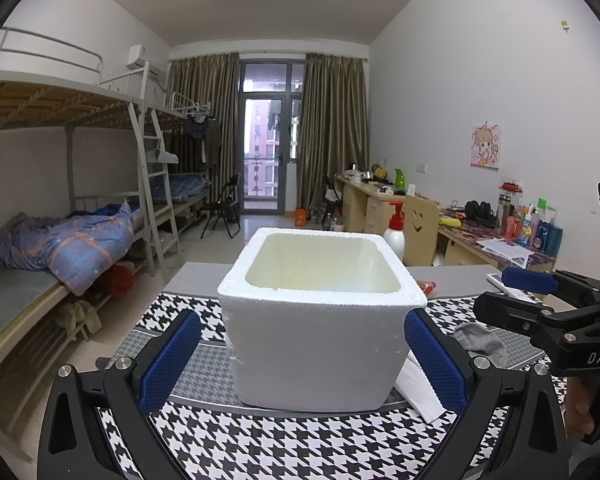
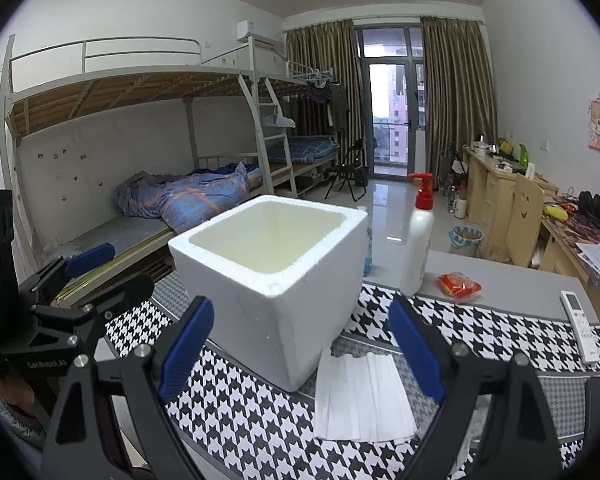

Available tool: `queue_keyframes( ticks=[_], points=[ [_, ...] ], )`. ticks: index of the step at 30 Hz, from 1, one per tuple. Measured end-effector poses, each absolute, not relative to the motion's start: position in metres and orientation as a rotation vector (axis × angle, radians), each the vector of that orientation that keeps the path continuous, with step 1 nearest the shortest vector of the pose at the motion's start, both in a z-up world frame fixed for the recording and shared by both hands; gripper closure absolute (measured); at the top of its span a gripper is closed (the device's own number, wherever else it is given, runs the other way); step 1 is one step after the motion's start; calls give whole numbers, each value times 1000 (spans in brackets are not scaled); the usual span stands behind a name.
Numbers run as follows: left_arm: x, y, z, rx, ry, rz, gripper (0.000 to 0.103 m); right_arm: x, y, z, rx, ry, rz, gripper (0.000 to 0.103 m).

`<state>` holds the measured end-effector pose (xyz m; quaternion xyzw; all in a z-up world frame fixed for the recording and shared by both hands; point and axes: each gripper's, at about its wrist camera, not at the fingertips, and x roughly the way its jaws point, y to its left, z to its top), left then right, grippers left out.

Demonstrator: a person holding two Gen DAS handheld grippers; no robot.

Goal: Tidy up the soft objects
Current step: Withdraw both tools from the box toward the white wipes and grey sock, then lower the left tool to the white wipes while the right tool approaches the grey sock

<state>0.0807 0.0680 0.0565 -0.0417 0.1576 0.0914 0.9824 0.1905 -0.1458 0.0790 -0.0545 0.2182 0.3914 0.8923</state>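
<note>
1. The task's soft things lie on the black-and-white houndstooth cloth (image 2: 260, 412): a flat white folded tissue or cloth sheet (image 2: 362, 396) just beside the near corner of the white foam box (image 2: 268, 280), and, in the left wrist view, a crumpled grey sock (image 1: 480, 340) to the right of the box.
2. The open-topped box looks empty inside, so I judge the sorting has not yet begun; this is the approach step.
3. The right gripper (image 2: 300, 352) stands wide with nothing between its blue pads; the white sheet lies just below and ahead of it.
4. The left gripper (image 1: 302, 360) is also spread wide, its fingers flanking the box without pressing it.
5. Next, one gripper likely has to dip to a soft item, pinch its thin edge off the cloth, and lift it over the box rim.
6. Behind stand a white pump bottle with red cap (image 2: 418, 240), a red snack packet (image 2: 458, 284) and a white remote (image 2: 578, 320).
</note>
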Motion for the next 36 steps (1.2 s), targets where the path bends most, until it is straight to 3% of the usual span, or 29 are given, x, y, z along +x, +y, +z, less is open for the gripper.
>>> queue_keyframes(
  ticks=[36],
  points=[
    [81, 40, 36, -79, 342, 118, 1, 192, -180, 62, -62, 494, 727, 6]
  ],
)
